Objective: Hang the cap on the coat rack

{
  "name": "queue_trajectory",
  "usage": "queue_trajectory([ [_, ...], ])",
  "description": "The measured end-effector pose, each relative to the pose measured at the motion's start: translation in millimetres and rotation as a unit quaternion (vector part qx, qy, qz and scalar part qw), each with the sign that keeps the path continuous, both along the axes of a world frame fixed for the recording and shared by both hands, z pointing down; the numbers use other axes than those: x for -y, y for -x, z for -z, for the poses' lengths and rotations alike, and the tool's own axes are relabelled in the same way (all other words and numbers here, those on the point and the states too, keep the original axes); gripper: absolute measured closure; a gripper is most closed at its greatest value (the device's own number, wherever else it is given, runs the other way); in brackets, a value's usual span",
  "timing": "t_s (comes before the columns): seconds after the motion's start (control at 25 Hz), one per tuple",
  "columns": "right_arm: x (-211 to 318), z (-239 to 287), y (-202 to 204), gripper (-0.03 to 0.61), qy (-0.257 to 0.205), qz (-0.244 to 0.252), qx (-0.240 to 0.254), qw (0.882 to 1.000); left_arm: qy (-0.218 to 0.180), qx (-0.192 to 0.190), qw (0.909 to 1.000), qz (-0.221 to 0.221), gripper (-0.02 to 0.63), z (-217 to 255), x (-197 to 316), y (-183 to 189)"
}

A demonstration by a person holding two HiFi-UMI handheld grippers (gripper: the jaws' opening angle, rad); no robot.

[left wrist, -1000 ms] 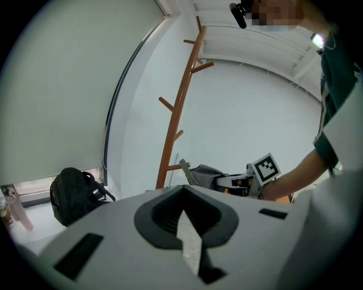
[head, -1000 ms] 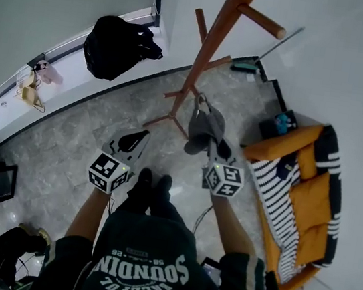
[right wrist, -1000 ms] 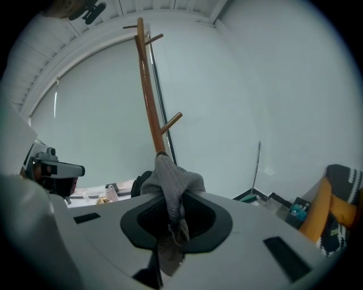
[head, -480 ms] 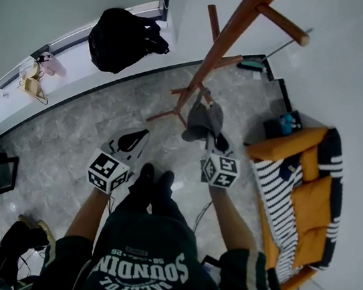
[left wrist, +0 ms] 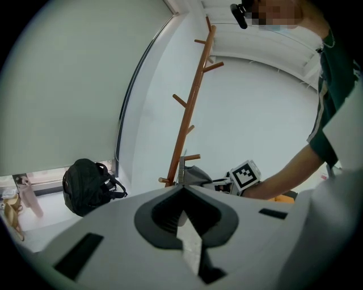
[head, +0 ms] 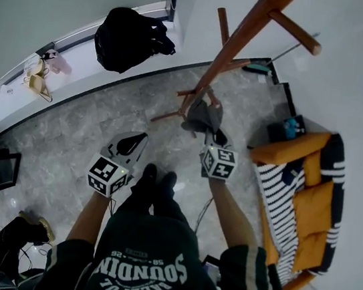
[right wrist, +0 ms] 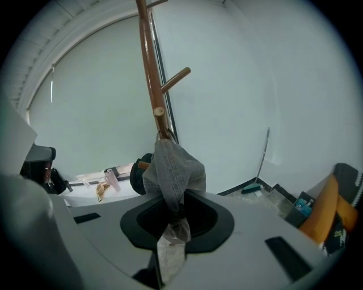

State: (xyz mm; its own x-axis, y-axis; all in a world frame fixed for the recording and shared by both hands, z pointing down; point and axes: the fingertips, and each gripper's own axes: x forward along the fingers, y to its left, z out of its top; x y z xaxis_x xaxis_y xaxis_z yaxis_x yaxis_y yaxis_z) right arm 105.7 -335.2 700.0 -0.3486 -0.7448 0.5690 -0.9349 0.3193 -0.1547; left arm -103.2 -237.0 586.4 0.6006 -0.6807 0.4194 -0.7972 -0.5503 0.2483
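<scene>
Cap (right wrist: 173,170): grey cloth, limp and creased, up against the pole of the coat rack (head: 232,54), its top just under a short low peg (right wrist: 160,112).
Axis: the cap runs up and away from the fingers, roughly along the pole.
Right gripper (right wrist: 170,218): fingers clamped on the cap's lower edge; the nearer hand.
Coming move: likely a lift over the peg tip; whether the cap has caught, I cannot tell.
Left gripper (left wrist: 184,226): fingers together, empty, well apart from the rack.

**A:** Cap (head: 204,116) is washed-out grey, coat rack (head: 241,42) reddish-brown wood.

**B:** Yep. Backpack (head: 130,37) is black, floor (head: 81,139) mottled grey (marble-ish), cushions (head: 314,196) orange, and the blanket (head: 277,185) has black-and-white stripes.
</scene>
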Motion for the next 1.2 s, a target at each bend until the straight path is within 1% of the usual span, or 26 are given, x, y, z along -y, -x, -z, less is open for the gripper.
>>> queue_trajectory([
  [0.16, 3.6, -13.4, 9.7, 0.537, 0.023, 0.014, -0.005, 1.0, 0.0, 0.005, 1.0, 0.007, 0.614, -0.5, -0.8, 7.7],
  [0.28, 4.5, -22.4, 10.3, 0.532, 0.036, 0.01, -0.016, 0.999, -0.001, 0.006, 0.9999, 0.01, 0.614, 0.9, -0.9, 10.9],
  [0.44, 1.7, -34.3, 14.8, 0.491, 0.057, 0.017, -0.019, 0.998, -0.003, 0.005, 0.9999, 0.01, 0.614, 0.7, -1.8, 11.9],
  [0.6, -4.6, -35.8, 19.0, 0.453, 0.062, 0.03, -0.022, 0.997, -0.002, 0.005, 1.0, 0.005, 0.614, 0.0, -2.7, 9.3],
  [0.72, -10.1, -30.7, 17.8, 0.453, 0.057, 0.028, -0.016, 0.998, -0.004, 0.004, 1.0, -0.002, 0.614, 0.5, -0.6, 6.1],
  [1.04, -22.3, 5.5, 12.4, 0.454, 0.005, 0.016, -0.011, 1.0, -0.016, 0.004, 0.9995, -0.025, 0.614, 6.2, 5.6, -5.3],
  [1.2, -29.9, 30.3, 13.9, 0.5, -0.021, 0.021, -0.004, 1.0, -0.025, 0.002, 0.999, -0.037, 0.614, 12.7, 10.9, -12.0],
])
